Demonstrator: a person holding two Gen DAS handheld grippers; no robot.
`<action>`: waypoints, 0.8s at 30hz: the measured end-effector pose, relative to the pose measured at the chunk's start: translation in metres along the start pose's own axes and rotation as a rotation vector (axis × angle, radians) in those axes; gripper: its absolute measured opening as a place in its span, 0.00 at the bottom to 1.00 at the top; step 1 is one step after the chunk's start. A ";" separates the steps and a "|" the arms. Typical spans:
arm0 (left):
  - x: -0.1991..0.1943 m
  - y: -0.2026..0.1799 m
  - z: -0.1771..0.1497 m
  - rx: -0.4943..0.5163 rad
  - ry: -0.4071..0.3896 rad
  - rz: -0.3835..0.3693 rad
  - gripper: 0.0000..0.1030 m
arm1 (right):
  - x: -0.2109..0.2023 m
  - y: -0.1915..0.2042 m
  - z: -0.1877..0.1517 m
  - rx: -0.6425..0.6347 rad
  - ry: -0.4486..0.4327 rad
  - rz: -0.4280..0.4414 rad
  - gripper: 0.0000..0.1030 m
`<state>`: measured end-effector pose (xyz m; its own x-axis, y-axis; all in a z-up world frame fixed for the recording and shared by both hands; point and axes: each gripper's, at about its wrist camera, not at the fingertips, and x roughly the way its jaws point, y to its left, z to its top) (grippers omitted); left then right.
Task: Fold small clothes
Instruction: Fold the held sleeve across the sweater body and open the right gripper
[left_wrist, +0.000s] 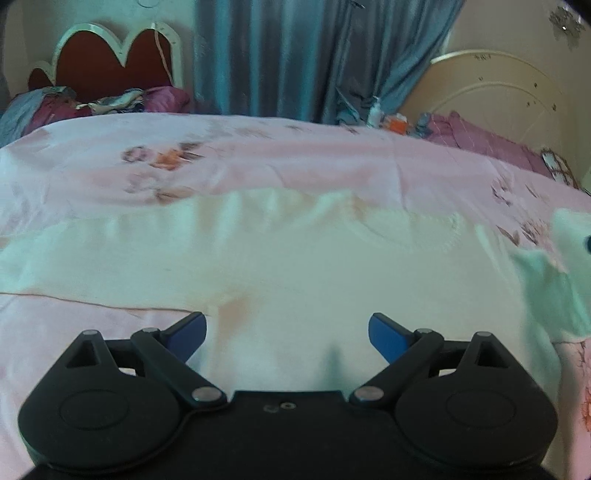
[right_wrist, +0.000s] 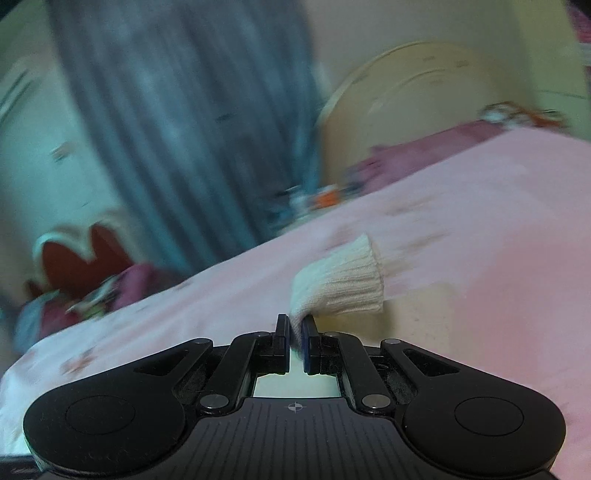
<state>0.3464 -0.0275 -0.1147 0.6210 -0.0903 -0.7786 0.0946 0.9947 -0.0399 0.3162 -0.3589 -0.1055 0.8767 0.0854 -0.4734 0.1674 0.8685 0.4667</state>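
A small cream knitted sweater (left_wrist: 258, 258) lies spread across the pink floral bedspread (left_wrist: 295, 155). My left gripper (left_wrist: 287, 334) hovers over its near edge, blue fingers (left_wrist: 188, 334) wide apart with nothing between them. At the right edge of the left wrist view one sleeve (left_wrist: 554, 280) is lifted and blurred. In the right wrist view my right gripper (right_wrist: 294, 321) is shut on the ribbed cuff (right_wrist: 340, 284) of that sleeve, which hangs raised above the bedspread (right_wrist: 480, 206). The picture there is motion-blurred and tilted.
A red scalloped headboard (left_wrist: 110, 62) and blue curtain (left_wrist: 295, 55) stand beyond the bed. Crumpled clothes (left_wrist: 92, 103) lie at the far left. A bottle and small items (left_wrist: 388, 118) sit at the far right near a cream headboard (left_wrist: 498, 96) and a purple cloth (left_wrist: 480, 140).
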 end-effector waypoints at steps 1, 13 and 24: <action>-0.001 0.008 0.001 -0.006 -0.006 0.004 0.91 | 0.009 0.018 -0.008 -0.013 0.025 0.027 0.05; 0.013 0.045 0.004 -0.067 0.024 -0.121 0.92 | 0.059 0.102 -0.086 -0.131 0.286 0.172 0.63; 0.064 -0.022 -0.006 -0.009 0.120 -0.293 0.66 | -0.015 0.018 -0.070 -0.211 0.154 -0.151 0.66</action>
<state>0.3796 -0.0552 -0.1677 0.4717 -0.3675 -0.8015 0.2491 0.9275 -0.2787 0.2743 -0.3106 -0.1427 0.7677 0.0065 -0.6408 0.1792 0.9579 0.2244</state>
